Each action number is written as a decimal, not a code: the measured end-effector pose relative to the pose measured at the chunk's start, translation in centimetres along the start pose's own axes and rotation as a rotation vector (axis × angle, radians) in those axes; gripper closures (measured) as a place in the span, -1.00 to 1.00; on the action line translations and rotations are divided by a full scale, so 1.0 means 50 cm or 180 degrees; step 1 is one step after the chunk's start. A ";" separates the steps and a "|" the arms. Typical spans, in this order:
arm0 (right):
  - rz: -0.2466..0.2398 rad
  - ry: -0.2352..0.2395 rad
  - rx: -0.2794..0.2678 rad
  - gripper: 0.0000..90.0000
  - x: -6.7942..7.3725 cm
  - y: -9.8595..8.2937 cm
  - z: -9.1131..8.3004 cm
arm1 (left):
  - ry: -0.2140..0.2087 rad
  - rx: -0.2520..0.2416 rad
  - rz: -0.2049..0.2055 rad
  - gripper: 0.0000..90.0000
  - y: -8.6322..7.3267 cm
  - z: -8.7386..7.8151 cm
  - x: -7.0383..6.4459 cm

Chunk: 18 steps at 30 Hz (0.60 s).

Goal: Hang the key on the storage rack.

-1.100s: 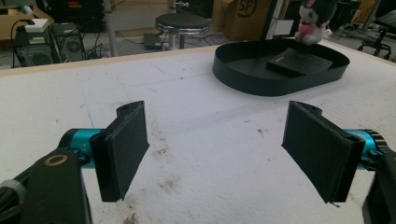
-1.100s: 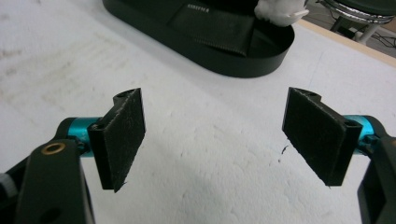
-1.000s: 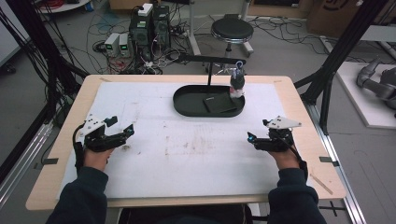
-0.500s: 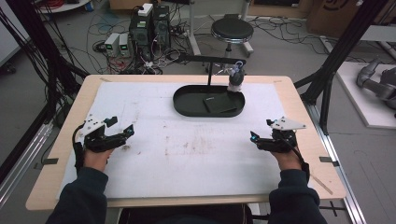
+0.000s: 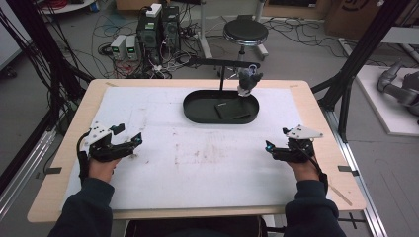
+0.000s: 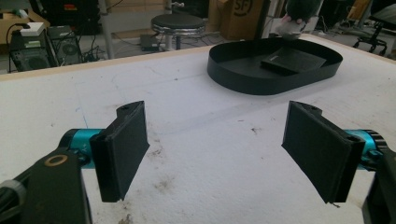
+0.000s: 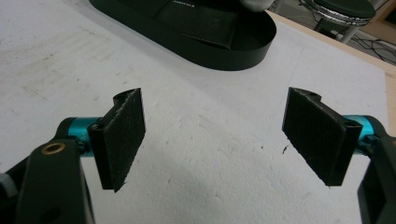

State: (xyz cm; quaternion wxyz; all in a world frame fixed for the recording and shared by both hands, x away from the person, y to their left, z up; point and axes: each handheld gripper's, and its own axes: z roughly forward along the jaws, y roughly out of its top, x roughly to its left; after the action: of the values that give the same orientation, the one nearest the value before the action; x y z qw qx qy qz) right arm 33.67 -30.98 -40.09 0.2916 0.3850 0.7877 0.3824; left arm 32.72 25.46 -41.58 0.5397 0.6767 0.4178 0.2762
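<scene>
Resting low over the white sheet [image 5: 207, 163] that covers the wooden surface [image 5: 316, 98], the left tongs [image 5: 134, 141] sit at the near left corner and the right tongs [image 5: 269, 147] at the near right, well apart from each other, each held by a hand in a dark sleeve that comes in from the bottom of the high view. Both pairs stand released: in the left gripper view the two black pads [image 6: 122, 147] are spread wide with bare stained sheet between them, and in the right gripper view the pads [image 7: 123, 135] gape the same way, with nothing held or touched by either. Nearest to them, toward the far middle of the surface, lies a black oval tray [image 5: 195, 111], well ahead of both tongs and roughly between their lines of sight. A flat dark rectangular piece [image 5: 230, 110] lies inside the tray, toward its right half, and seems to rest flat on the tray floor. Above the tray's far right rim hangs a small grey device [image 5: 248, 81] on a thin black arm [image 5: 217, 62] that rises from a post behind the tray; whether it touches the tray cannot be told. Faint brown stains mark the sheet between the two tongs.
</scene>
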 end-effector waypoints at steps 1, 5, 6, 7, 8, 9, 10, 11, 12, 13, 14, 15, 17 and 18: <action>-0.0013 0.0003 0.0002 -0.52 0.000 0.000 0.001 | -0.0006 0.0000 0.0001 -0.51 0.000 0.000 0.000; -0.0048 0.0002 0.0015 -0.52 0.004 -0.001 0.003 | -0.0008 0.0008 0.0000 -0.51 0.000 0.002 0.000; -0.0055 0.0009 0.0018 -0.52 0.004 -0.001 0.004 | -0.0007 0.0007 0.0004 -0.51 0.000 0.002 0.000; -0.0064 0.0007 0.0022 -0.52 0.004 -0.002 0.003 | -0.0006 0.0002 0.0000 -0.51 0.001 0.002 0.000; -0.0059 0.0008 0.0022 -0.52 0.005 -0.002 0.003 | -0.0012 0.0006 0.0011 -0.51 0.001 0.003 0.000; -0.0063 0.0011 0.0018 -0.52 0.004 -0.003 0.003 | -0.0009 0.0001 0.0007 -0.51 0.001 0.003 0.000; -0.0059 0.0008 0.0015 -0.52 0.004 -0.003 0.003 | -0.0008 0.0004 0.0008 -0.51 0.001 0.003 0.000; -0.0053 0.0006 0.0022 -0.52 0.004 -0.003 0.003 | -0.0009 0.0001 0.0006 -0.51 0.001 0.004 -0.001; -0.0039 0.0001 0.0005 -0.52 0.003 -0.004 0.002 | -0.0007 0.0007 0.0004 -0.51 0.001 0.004 -0.001; -0.0033 -0.0005 0.0001 -0.52 0.003 -0.004 0.002 | -0.0004 0.0010 0.0006 -0.51 0.001 0.005 -0.001; -0.0030 -0.0009 0.0000 -0.52 0.002 -0.004 0.001 | -0.0002 0.0005 -0.0002 -0.51 0.001 0.005 -0.001; -0.0025 -0.0018 -0.0001 -0.52 0.001 -0.005 0.000 | -0.0007 0.0009 0.0003 -0.51 0.001 0.006 -0.001; -0.0005 -0.0019 -0.0005 -0.52 -0.001 -0.006 0.000 | -0.0010 0.0009 -0.0003 -0.51 0.000 0.006 -0.001; -0.0004 -0.0020 -0.0009 -0.52 -0.002 -0.006 0.000 | -0.0009 0.0010 -0.0001 -0.51 0.000 0.006 0.000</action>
State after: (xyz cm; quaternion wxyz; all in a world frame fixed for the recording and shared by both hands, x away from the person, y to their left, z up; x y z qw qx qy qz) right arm 33.60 -31.20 -40.31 0.2949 0.3853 0.7865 0.3822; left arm 32.97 25.28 -41.64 0.5393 0.6779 0.4175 0.2745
